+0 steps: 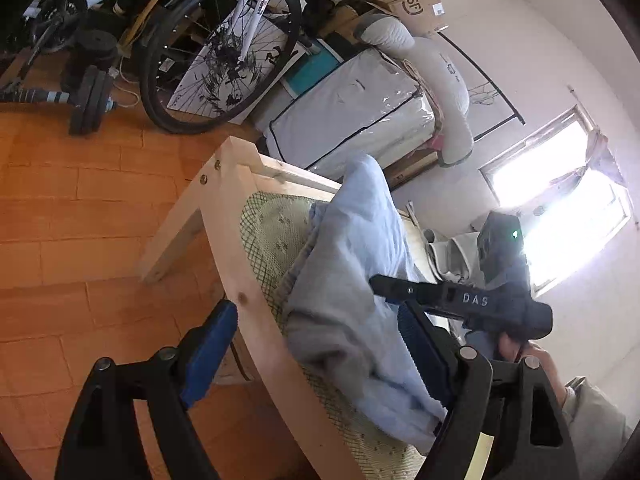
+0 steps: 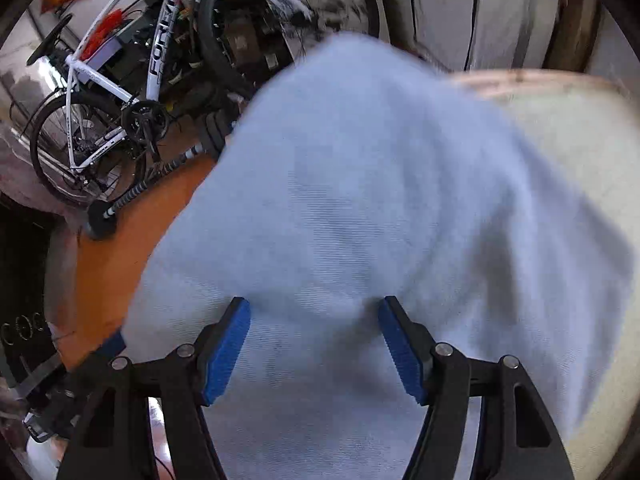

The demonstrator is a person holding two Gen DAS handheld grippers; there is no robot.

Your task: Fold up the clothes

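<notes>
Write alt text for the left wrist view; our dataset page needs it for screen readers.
The left gripper, jaws open, straddles the wooden bed frame beside a crumpled light blue garment. Behind stand a white bicycle and a bright window.

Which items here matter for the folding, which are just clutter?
Job: light blue garment, wooden table it lies on, left gripper, right gripper, both open.
Clutter: white bicycle, dumbbell, cardboard box, bagged bedding.

Bicycle [image 1: 216,52] and dumbbell [image 1: 90,100] crowd the floor [image 1: 80,208].
</notes>
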